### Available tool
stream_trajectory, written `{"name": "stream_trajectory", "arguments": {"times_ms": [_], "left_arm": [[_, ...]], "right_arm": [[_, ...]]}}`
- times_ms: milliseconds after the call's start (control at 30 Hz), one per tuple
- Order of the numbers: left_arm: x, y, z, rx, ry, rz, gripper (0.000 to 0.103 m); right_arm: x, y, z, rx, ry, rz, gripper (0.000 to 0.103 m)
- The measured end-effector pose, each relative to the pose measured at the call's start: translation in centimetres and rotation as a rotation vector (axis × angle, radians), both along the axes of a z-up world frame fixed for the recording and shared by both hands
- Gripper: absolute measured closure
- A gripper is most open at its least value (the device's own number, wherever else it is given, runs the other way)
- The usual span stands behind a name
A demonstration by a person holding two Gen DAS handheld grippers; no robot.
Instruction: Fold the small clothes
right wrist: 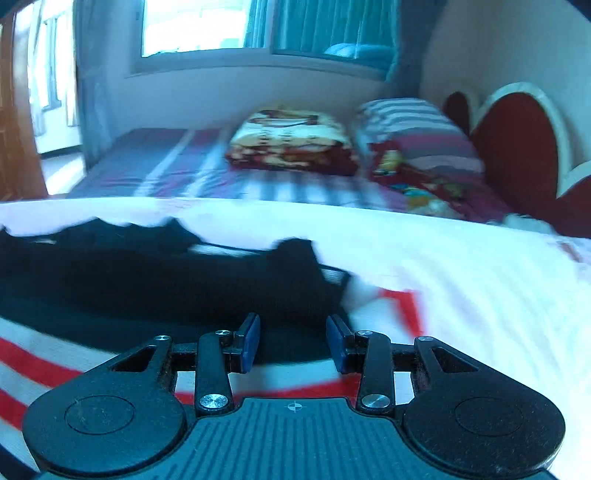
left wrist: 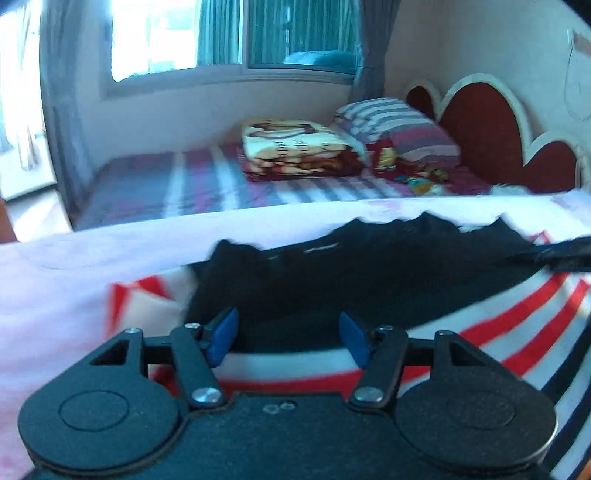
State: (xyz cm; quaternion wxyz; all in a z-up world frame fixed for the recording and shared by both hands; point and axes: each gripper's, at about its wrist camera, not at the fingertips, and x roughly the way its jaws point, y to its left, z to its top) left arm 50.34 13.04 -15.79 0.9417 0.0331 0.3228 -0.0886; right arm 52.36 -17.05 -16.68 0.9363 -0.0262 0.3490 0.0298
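Observation:
A small garment lies on a pale pink sheet (left wrist: pixel 74 266). It has a dark navy upper part (left wrist: pixel 351 273) and a white body with red stripes (left wrist: pixel 517 325). My left gripper (left wrist: pixel 288 332) is open, its blue pads (left wrist: pixel 225 332) apart, low over the garment's left half. The garment also shows in the right wrist view (right wrist: pixel 147 280), with a red-striped part (right wrist: pixel 37 362) at the lower left. My right gripper (right wrist: pixel 293 341) is open over the garment's right end, blue pads (right wrist: pixel 251 341) apart. A dark gripper tip (left wrist: pixel 561 253) enters the left wrist view from the right.
Behind the pink sheet lies a bed with a purple and white striped cover (left wrist: pixel 192 184). On it are a folded cartoon blanket (left wrist: pixel 295 147) and a striped pillow (left wrist: pixel 399 125). A red heart-shaped headboard (left wrist: pixel 484 129) stands at the right. A window (left wrist: pixel 229 33) is behind.

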Motion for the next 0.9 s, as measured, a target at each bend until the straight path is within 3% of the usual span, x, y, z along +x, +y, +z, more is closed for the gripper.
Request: {"name": "stream_trajectory", "arguments": {"times_ms": [100,167,233,333,433,567,700,767,900], "left_arm": [[0.0,0.3,0.3,-0.034,-0.006,0.023,0.042],[-0.1,-0.7,0.6,0.004,-0.013,0.058,0.043],[-1.0,-2.3,1.6,0.023,-0.036,0.091,0.041],[-2.7,-4.6,3.0,-0.059,-0.078,0.066,0.036],[-4.0,-7.1,3.1,-0.068,-0.063,0.009,0.036],[-4.6,-7.8,1.3,-0.020,0.030,-0.009,0.034],[-6.5,-3.5,0.3,-0.033,0.018,0.060,0.032],[-7.5,-1.5,0.1,-0.038,0.013,0.084,0.032],[-8.2,-1.0,1.3,-0.022,0.018,0.118,0.035]], "right_arm": [[-0.3,0.1,0.9,0.006,0.005,0.009,0.065],[-1.5,0.5,2.3,0.044,-0.037,0.008,0.065],[-2.7,1.7,3.2,0.092,-0.042,0.088,0.065],[-4.7,5.1,3.8,0.087,-0.049,0.222,0.065],[-5.5,7.6,3.2,0.091,-0.017,0.268,0.065],[-6.0,8.1,1.1,0.044,0.051,0.258,0.065],[-7.0,4.7,0.7,0.021,0.052,0.171,0.063],[-7.8,2.6,0.5,0.024,0.062,0.126,0.055],[-9.2,1.1,1.6,0.051,0.068,0.096,0.051]]}}
